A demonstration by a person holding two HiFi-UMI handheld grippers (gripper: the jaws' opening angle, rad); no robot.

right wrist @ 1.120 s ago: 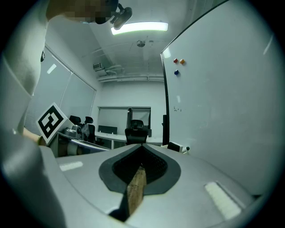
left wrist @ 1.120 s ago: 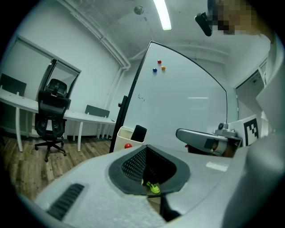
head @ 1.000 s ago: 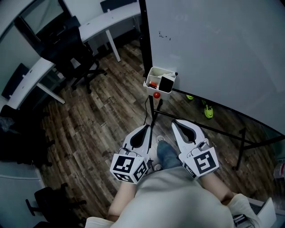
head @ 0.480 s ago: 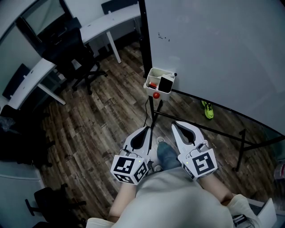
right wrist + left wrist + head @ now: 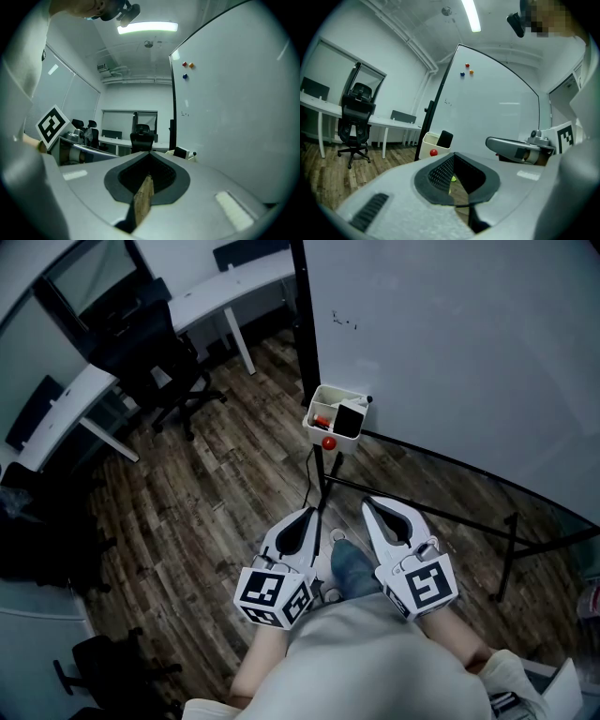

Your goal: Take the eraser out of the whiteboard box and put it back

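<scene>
Head view: what is seen largest, and what trouble could be started there?

The whiteboard (image 5: 450, 352) is seen filling the right side. It is carried on a black leg (image 5: 422, 507) that is spread over the floor just ahead of both claws. The board could be set rocking if that leg were kicked or stepped on during an approach.

And how are the claws held?

The left claw (image 5: 312, 512) and the right claw (image 5: 368, 502) are held side by side close to the body, well apart from the box. Each is pressed fully together at the tips, and nothing is gripped by either. Only floor is seen through the pad openings.

Where is the eraser found?

The eraser (image 5: 351, 416) is stood on end in the white box (image 5: 330, 390), which is hung by the board's lower left corner. Its black top is raised above the rim. This would be matched equally by an eraser waiting to be drawn out and by one already set back, so the stage cannot be settled.

What could be spoiled at the box?

If the box were met with tips closed like this, the eraser would be shoved, not gripped, and the box could be tipped or knocked from its mount. An orange item (image 5: 322, 418) lying beside the eraser could be dragged along by a careless pinch. The red ball (image 5: 329, 440) at the box's front could be dislodged by a low approach.
</scene>
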